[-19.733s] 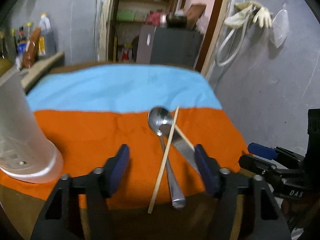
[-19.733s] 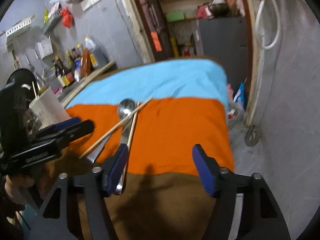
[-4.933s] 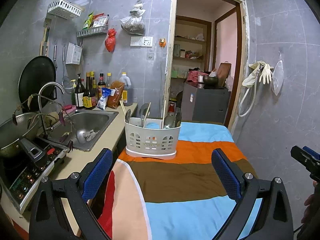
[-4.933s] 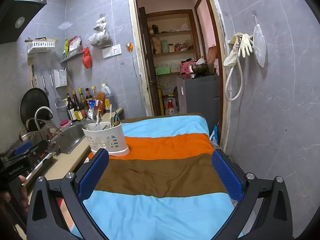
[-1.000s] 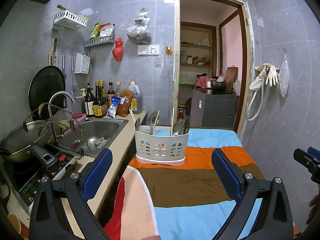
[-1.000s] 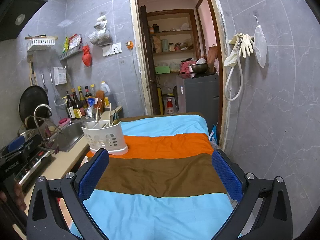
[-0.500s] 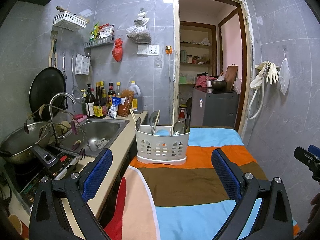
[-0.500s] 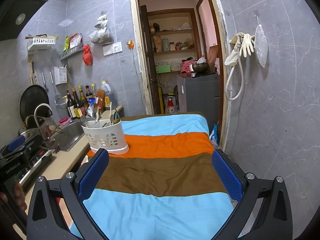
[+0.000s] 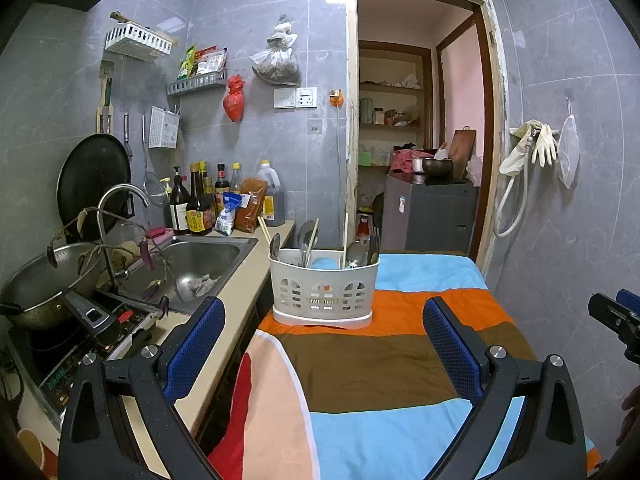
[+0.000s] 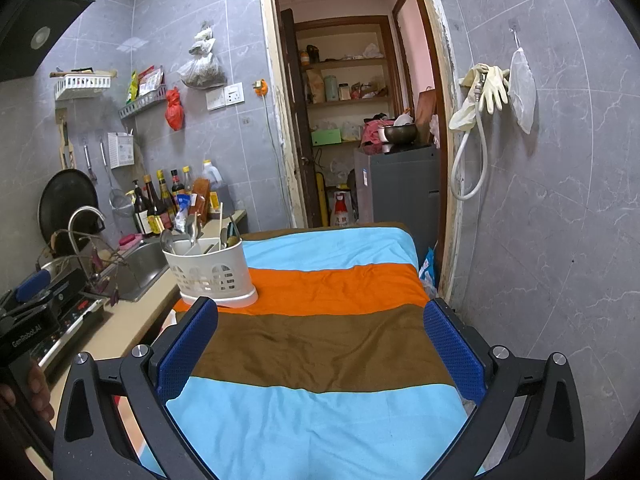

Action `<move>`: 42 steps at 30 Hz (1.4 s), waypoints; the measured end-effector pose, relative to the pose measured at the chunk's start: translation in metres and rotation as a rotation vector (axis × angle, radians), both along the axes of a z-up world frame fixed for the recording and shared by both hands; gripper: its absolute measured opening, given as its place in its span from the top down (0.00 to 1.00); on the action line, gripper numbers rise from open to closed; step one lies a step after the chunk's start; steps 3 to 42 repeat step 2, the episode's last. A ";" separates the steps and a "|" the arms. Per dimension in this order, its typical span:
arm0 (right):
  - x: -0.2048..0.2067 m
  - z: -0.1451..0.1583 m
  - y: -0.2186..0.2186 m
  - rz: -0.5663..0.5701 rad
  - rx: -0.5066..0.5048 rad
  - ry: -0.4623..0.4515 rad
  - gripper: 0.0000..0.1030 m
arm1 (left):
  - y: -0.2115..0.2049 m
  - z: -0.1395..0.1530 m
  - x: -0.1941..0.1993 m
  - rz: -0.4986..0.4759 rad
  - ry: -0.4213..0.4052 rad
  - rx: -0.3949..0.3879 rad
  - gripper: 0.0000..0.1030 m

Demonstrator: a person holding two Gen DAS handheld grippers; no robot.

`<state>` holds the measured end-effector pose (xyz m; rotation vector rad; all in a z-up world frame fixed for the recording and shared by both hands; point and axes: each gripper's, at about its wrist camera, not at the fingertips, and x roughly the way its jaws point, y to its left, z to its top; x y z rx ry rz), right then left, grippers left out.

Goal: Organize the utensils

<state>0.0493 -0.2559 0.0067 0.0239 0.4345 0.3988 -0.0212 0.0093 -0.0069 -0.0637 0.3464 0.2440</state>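
Utensils [image 9: 308, 240] moved off striped cloth [image 10: 320, 344] into white caddy [image 9: 322, 290], both tools [image 9: 320, 344] [image 10: 318, 344] spread wide, empty

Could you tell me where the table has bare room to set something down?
The brown and blue stripes of the cloth, from the caddy forward to both open grippers, lie bare, as does the orange stripe right of the caddy. The sink counter is crowded.

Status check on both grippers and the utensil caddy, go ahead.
Left gripper open, empty. Right gripper open, empty. Utensils stand in white caddy on striped cloth. Nothing loose on the cloth, nothing between jaws and caddy.
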 end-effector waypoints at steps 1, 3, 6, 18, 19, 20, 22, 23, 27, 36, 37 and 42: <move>-0.001 0.000 0.000 0.000 0.000 0.001 0.00 | 0.000 0.000 0.000 0.000 0.001 -0.001 0.06; -0.001 0.000 0.001 0.000 0.000 0.001 0.00 | 0.001 0.001 0.001 0.001 0.001 -0.001 0.06; -0.001 0.000 0.001 0.000 0.000 0.001 0.00 | 0.001 0.001 0.001 0.001 0.001 -0.001 0.06; -0.001 0.000 0.001 0.000 0.000 0.001 0.00 | 0.001 0.001 0.001 0.001 0.001 -0.001 0.06; -0.001 0.000 0.001 0.000 0.000 0.001 0.00 | 0.001 0.001 0.001 0.001 0.001 -0.001 0.06; -0.001 0.000 0.001 0.000 0.000 0.001 0.00 | 0.001 0.001 0.001 0.001 0.001 -0.001 0.06; -0.001 0.000 0.001 0.000 0.000 0.001 0.00 | 0.001 0.001 0.001 0.001 0.001 -0.001 0.06; -0.001 0.000 0.001 0.000 0.000 0.001 0.00 | 0.001 0.001 0.001 0.001 0.001 -0.001 0.06; -0.001 0.000 0.001 0.000 0.000 0.001 0.00 | 0.001 0.001 0.001 0.001 0.001 -0.001 0.06; -0.001 0.000 0.001 0.000 0.000 0.001 0.00 | 0.001 0.001 0.001 0.001 0.001 -0.001 0.06; -0.001 0.000 0.001 0.000 0.000 0.001 0.00 | 0.001 0.001 0.001 0.001 0.001 -0.001 0.06; -0.001 0.000 0.001 0.000 0.000 0.001 0.00 | 0.001 0.001 0.001 0.001 0.001 -0.001 0.06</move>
